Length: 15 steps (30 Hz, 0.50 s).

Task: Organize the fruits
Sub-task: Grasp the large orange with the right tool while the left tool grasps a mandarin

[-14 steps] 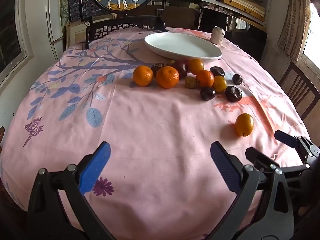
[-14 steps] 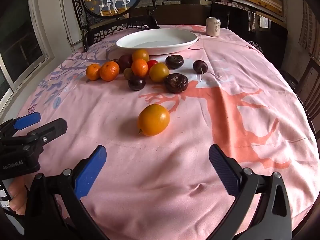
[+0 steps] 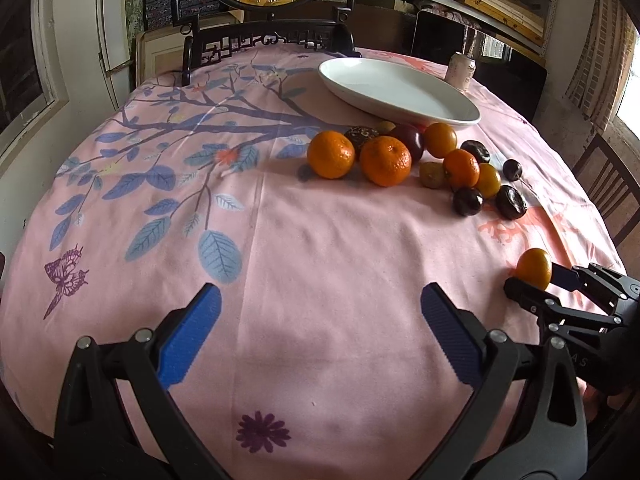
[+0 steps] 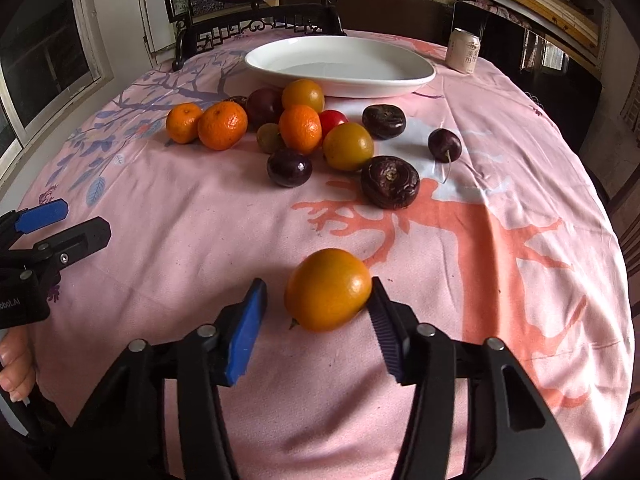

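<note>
The right gripper (image 4: pixel 318 300) has just been closing around a round yellow-orange fruit (image 4: pixel 328 289) on the pink floral tablecloth (image 4: pixel 500 320); its right pad touches, its left stands just off. The left gripper (image 3: pixel 320 306) gapes empty. Other fruits cluster before the white oval plate (image 4: pixel 340 66).

A smooth yellow-orange fruit (image 4: pixel 328 289) lies alone on the cloth between the fingers of the right gripper (image 4: pixel 318 312); the right finger touches its side and the left finger stands just clear. Well ahead of that gripper the other fruits (image 4: pixel 300 132) lie clustered: tangerines, dark plums, wrinkled brown ones and a red one. Beyond them sits an empty white dish (image 4: pixel 416 80), upright.
</note>
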### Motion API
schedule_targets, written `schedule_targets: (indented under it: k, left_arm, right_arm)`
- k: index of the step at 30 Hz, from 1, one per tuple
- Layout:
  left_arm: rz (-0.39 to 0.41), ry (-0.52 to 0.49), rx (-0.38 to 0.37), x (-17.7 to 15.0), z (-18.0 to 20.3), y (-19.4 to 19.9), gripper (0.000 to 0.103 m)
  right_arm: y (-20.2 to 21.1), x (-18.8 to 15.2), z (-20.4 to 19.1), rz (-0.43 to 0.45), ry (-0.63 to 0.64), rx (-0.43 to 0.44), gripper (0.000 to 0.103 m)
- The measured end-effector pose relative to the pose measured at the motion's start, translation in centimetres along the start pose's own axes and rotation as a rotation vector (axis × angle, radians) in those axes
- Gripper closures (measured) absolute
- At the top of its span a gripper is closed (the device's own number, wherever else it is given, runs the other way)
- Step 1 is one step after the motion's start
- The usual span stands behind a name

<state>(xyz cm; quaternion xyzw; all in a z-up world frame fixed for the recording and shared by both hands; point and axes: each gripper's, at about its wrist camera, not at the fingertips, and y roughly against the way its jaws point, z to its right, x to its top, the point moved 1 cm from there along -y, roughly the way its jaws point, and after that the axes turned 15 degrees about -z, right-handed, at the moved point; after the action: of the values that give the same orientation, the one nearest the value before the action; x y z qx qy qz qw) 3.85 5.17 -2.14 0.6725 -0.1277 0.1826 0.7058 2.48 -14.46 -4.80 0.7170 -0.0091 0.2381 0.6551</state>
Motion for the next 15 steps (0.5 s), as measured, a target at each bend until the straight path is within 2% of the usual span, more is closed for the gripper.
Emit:
schedule_targets:
  k: [8, 11, 15]
  left_arm:
    - [-0.031, -0.045, 0.017, 2.6, 0.2, -1.3, 0.002]
    - [-0.041, -0.081, -0.002, 4.4, 0.6, -2.1, 0.002]
    - [-0.071, -0.121, 0.045, 6.5, 0.9, -3.8, 0.002]
  right_arm:
    - [0.5, 0.7, 1.4, 0.028, -0.014, 0.097, 0.064]
    - [0.9, 1.0, 1.7, 0.035, -0.005, 0.13, 0.064]
    - [0.7, 1.6, 2.4, 0.032, -0.006, 0.152, 0.064]
